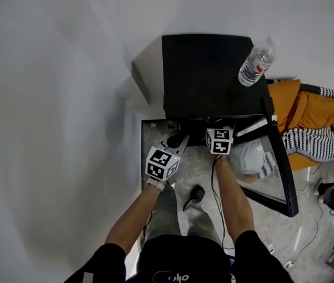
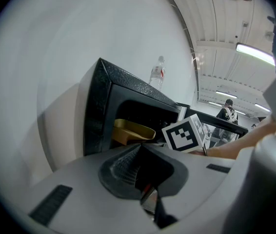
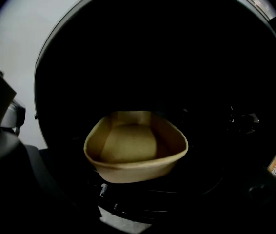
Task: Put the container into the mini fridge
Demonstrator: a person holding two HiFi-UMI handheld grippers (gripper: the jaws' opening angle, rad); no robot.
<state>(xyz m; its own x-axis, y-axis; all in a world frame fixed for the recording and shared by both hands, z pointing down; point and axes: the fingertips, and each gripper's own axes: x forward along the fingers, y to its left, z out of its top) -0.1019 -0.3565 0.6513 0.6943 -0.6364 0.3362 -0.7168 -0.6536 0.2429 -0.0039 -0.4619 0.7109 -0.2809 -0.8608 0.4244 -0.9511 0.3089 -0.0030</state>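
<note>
A tan, shallow container (image 3: 135, 150) sits in the dark inside of the black mini fridge (image 1: 208, 75); it also shows as a tan container (image 2: 130, 130) in the fridge's opening. My right gripper (image 1: 219, 139) reaches into that opening just in front of the container. Its jaws are lost in the dark, so I cannot see whether they hold the rim. My left gripper (image 2: 140, 167) hangs shut and empty outside the fridge, to the left of the right one; it is the left gripper (image 1: 176, 141) in the head view.
The fridge door (image 1: 280, 161) stands swung open at the right. A clear water bottle (image 1: 255, 63) stands on the fridge's top. A white wall is at the left. An orange and striped cloth pile (image 1: 317, 122) lies to the right, with cables on the floor.
</note>
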